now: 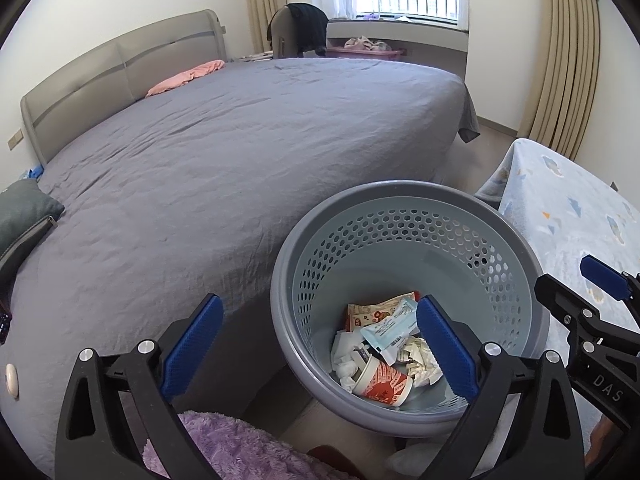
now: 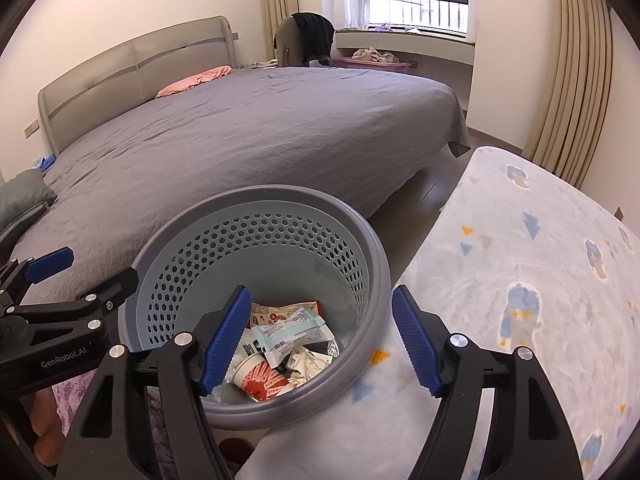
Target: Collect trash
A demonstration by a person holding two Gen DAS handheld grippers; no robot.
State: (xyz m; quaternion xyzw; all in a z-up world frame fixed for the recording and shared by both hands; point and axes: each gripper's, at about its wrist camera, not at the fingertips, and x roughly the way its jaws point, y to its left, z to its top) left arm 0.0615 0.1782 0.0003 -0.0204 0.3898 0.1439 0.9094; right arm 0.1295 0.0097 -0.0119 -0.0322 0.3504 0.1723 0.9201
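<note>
- Left gripper (image 1: 316, 350) is up close with its blue fingers (image 1: 194, 350) spread wide and nothing between them. One sits over the edge of the bed, the other over the bin's near rim.
- Right gripper (image 2: 320, 344) is also released, fingers (image 2: 226, 338) apart and gripping nothing. They straddle the bin's right rim, one over the inside and one over the patterned blanket.
- Under the left gripper there's a fluffy purple fabric (image 1: 240, 448) at the bottom edge of its view.
- The grey laundry-style bin (image 1: 404, 208) (perforated wall, solid rim) stands on the floor, squeezed between the bed and the blanket-covered thing on the right.
- The trash is down at the bottom of the bin: a red and white paper cup (image 1: 382, 384) on its side nearest the front, crumpled white paper (image 1: 422, 360) beside it, and a pale blue wrapper (image 1: 390, 326) lying on top of a printed packet behind.
- Light blue blanket (image 2: 520, 264) with little triangles and blobs covers whatever is to the right of the bin, touching its rim.
- Bed (image 1: 224, 152) with a wrinkled grey sheet fills the middle. A dark green cushion (image 1: 22, 216) sits at its left edge, and a pink cloth (image 1: 188, 76) lies up by the headboard.
- Farthest back: a chair with dark clothes draped on it (image 1: 304, 28), a barred window, beige curtains.
</note>
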